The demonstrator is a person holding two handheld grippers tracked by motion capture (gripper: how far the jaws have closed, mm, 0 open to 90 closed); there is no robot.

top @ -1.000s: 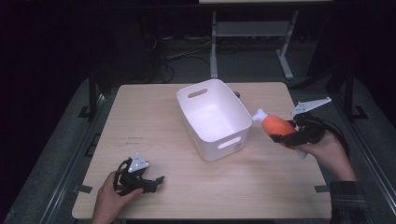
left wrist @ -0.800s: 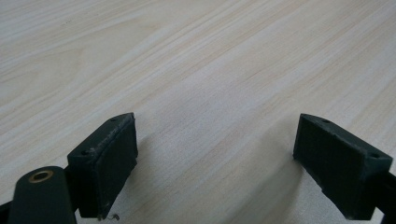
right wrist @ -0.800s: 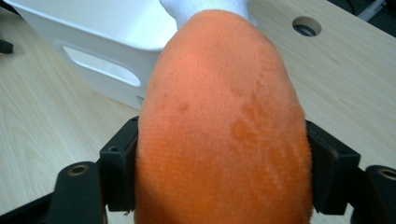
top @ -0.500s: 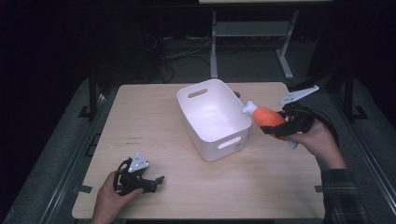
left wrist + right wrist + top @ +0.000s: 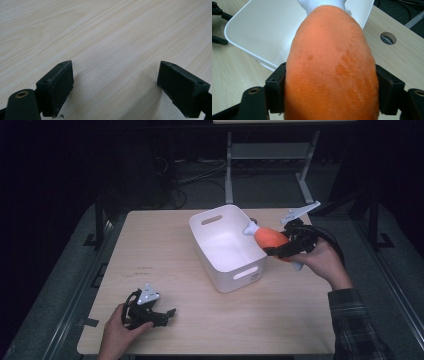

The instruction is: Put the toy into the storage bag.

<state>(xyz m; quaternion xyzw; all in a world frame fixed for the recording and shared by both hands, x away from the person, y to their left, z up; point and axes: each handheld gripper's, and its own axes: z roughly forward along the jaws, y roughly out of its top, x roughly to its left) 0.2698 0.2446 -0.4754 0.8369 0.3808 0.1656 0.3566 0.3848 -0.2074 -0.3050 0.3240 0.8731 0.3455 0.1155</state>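
Observation:
My right gripper is shut on an orange plush toy with a white tip. It hangs over the right rim of a white plastic bin at the table's middle. In the right gripper view the orange plush toy bulges between the two black pads, with the white bin just beyond it. My left gripper rests on the table near the front left corner, held by a hand. Its jaws stand wide apart with bare wood between the pads.
The light wooden table has a round cable hole near its far right edge. Around it the floor is dark, with a metal stand and cables behind the far edge.
My right gripper has carried the orange toy left and a little up, from beside the bin to over its right rim. The left gripper has stayed where it was.

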